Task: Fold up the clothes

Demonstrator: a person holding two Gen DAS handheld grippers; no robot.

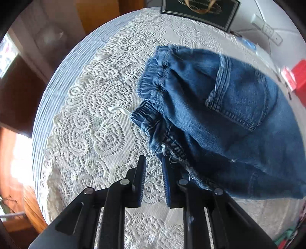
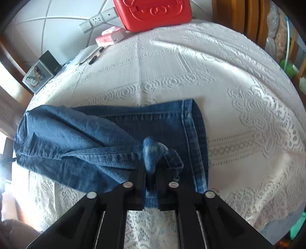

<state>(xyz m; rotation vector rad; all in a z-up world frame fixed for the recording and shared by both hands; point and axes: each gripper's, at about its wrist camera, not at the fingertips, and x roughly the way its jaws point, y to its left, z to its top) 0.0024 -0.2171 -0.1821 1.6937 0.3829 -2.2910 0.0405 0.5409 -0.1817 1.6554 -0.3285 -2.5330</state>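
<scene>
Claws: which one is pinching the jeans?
The right claw, shut on a bunch of jeans. The left claw is open, holding nothing.

The left gripper [image 1: 153, 162] hangs with fingers parted; the right gripper [image 2: 151, 168] has its fingers clamped together.

Faded blue denim jeans [image 1: 225, 115] on white floral lace tablecloth [image 1: 91, 118]; red box [image 2: 155, 13]; black grippers.
</scene>
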